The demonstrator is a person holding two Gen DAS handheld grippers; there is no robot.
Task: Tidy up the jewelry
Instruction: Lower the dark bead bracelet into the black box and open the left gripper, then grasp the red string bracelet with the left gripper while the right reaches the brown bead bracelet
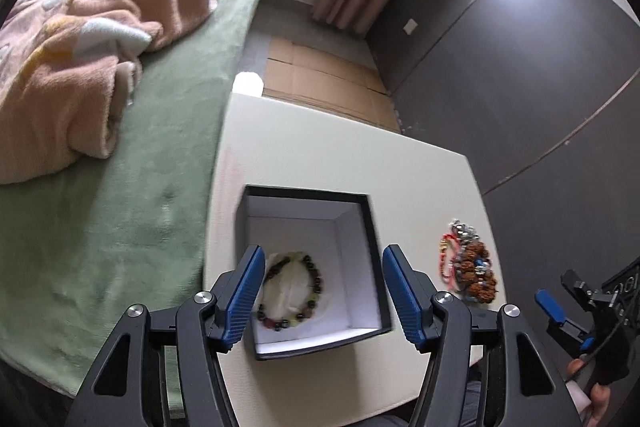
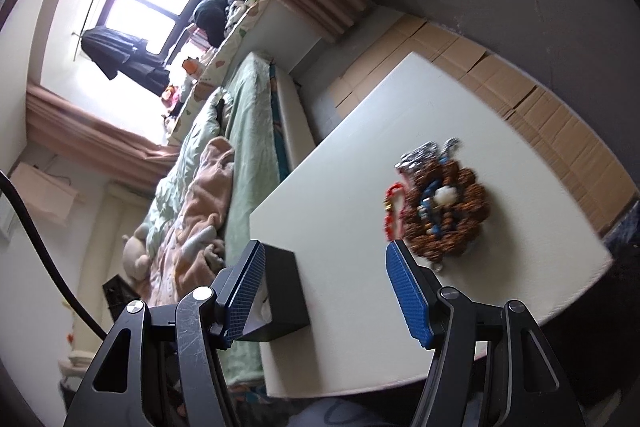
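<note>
I hold my left gripper [image 1: 323, 291] over the black box [image 1: 372, 223] with the white inside. Its fingers [image 1: 249, 295] are spread wide and hold nothing. Down in the box lies one bead bracelet [image 1: 292, 291], flat on a bit of white paper, near the side of the box closest to me. It shows right between my two left fingers.

The rest of the jewelry is the pile of bracelets [image 2: 440, 203] on the white counter [image 2: 344, 187]. It is a heap of brown beads with a red string, some blue bits and something silver at the far end. The pile sits apart from the box, off to its right side, with bare counter between them.

My right gripper [image 2: 324, 291] is the nearer one to the pile. Its fingers [image 2: 408, 295] are wide open too, with nothing in them. The pile lies ahead of them and a little to the right — just past the tip of the right finger. The heap runs longer going away from me than across. I think the right hand should go for it, moving forward and a bit right.

The left view looks down into the box, so only there can I see the bracelet inside. The right view sees the box [image 2: 286, 291] only from its dark outside — but it shows the pile closer and clearer. The left view also catches my other gripper [image 1: 560, 319] low at the right edge.
</note>
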